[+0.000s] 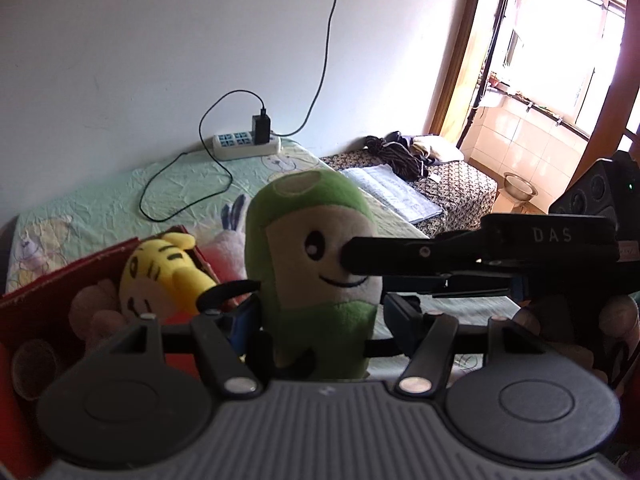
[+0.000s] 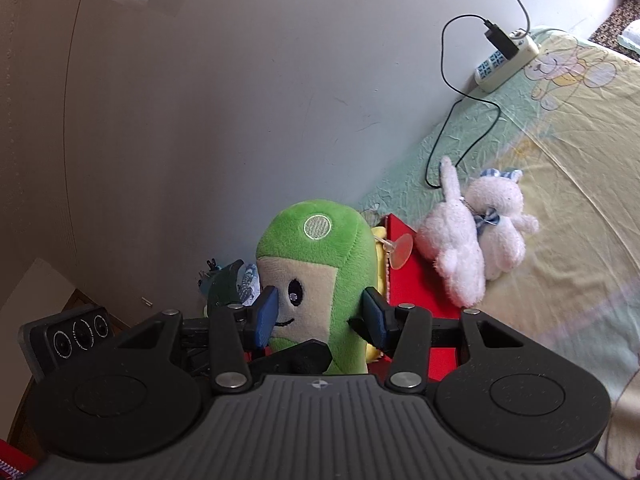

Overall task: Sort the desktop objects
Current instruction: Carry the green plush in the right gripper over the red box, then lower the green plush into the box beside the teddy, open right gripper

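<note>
Here, I am holding the green plush toy [image 1: 316,276] upright between both tools, over the open red box [image 1: 60,292] at the edge of the bed. My left gripper [image 1: 316,316] is spread around the toy's lower body, its blue pads [image 1: 400,314] standing beside the fabric; whether they are pressing it I cannot tell. My right gripper [image 2: 320,316] is flanking the toy's face, one pad just touching the cheek and the other close to the green side, so its hold is equally uncertain. To do this step well, I am judging that one tool should grip the soft body firmly before the other lets go, and that the toy should go down into free space beside the yellow plush toy [image 1: 160,276] already in the box. The white plush toy [image 2: 476,232] is lying on the pale green sheet [image 2: 560,140] just beside the box. A power strip [image 1: 246,145] with its black cable is resting against the white wall; bright daylight is entering from a doorway on the right.
</note>
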A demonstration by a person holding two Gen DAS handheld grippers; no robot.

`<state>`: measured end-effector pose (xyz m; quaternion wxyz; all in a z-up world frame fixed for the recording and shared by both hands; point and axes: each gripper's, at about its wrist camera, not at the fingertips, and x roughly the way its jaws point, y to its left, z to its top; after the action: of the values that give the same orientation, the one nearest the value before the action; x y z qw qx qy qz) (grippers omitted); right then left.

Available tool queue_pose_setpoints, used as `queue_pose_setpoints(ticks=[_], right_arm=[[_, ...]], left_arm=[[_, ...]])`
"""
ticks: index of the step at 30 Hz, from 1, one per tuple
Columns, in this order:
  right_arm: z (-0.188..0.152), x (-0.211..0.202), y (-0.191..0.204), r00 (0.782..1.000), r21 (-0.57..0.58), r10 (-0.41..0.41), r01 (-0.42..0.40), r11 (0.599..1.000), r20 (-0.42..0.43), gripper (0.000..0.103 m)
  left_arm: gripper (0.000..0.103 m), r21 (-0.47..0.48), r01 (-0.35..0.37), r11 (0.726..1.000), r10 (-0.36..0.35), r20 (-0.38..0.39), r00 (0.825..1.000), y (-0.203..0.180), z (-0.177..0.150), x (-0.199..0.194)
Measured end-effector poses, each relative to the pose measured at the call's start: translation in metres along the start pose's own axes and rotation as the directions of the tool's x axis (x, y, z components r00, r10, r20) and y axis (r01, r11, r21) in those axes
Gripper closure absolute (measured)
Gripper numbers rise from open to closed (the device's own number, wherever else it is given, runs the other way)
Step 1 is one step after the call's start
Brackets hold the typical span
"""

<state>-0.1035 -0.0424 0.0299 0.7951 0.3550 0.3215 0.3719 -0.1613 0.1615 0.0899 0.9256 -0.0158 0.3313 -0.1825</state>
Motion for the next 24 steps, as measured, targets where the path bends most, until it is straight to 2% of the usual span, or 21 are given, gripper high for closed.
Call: queue_pose_setpoints(ticks=[6,10,18,24], right_arm=[[-0.003,0.045,0.023,0.999,-0.036,0.047,-0.048,0.998,-0.006,0.054],[-0.003,0.082,0.033,0.997,-0.047,0.054,-0.056,0.997,-0.050,0.054],[-0.015,0.155,0.048,0.983,-0.087,0.022,-0.038,0.995,-0.181,0.054],[-0.022,0.192,0.044,0.970,-0.125,-0.028,-0.003,0.992,-0.242,0.054]], left_arm=[[0.037,0.020,-0.078,0.997,0.077,0.045,0.996,0.037,-0.003,-0.026],[0.037,-0.019,-0.131,0.991,0.132,0.044,0.990,0.067,-0.011,-0.035],[0.037,-0.115,-0.227,0.967,0.227,-0.016,0.974,0.125,-0.030,-0.036],[0.037,-0.159,-0.261,0.952,0.251,-0.081,0.965,0.158,-0.042,-0.022]])
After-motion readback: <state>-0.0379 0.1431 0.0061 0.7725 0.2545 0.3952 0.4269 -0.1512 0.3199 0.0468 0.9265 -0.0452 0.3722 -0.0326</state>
